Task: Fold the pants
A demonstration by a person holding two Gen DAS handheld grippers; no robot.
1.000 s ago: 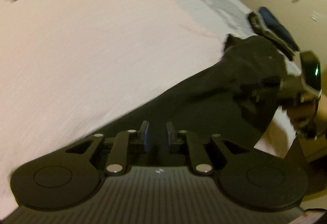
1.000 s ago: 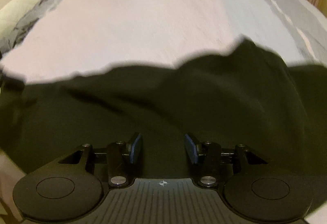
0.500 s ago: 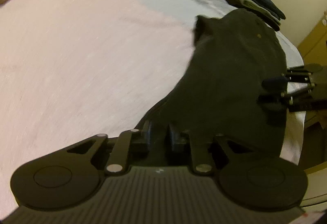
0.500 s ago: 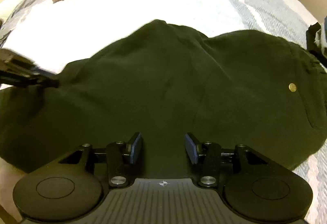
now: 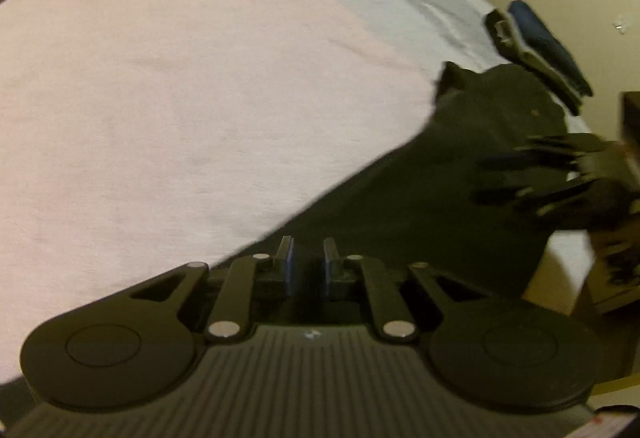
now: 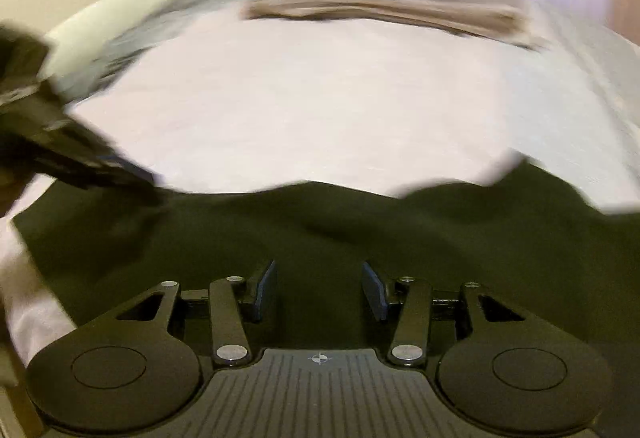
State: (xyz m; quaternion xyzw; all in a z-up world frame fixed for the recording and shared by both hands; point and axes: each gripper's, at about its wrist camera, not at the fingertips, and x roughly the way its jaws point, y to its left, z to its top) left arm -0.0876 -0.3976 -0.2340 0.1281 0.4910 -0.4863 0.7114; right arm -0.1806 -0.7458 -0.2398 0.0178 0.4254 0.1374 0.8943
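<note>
Both sets of jaws stand apart over the cloth — the right gripper spread wide, the left gripper with only a narrow gap between its blue pads, and whether fabric sits in that gap cannot be told. Under them the pale pink bed cover fills most of each view, with the pants — dark, blackish-green, softly rumpled, wavy along the far edge — lying across its near side. Smaller still, a stack of folded clothes rests just beyond the pants' far end.

One pair of dark pants, two tools, one bed, one pile of folded clothes, one stack of bedding.
</note>
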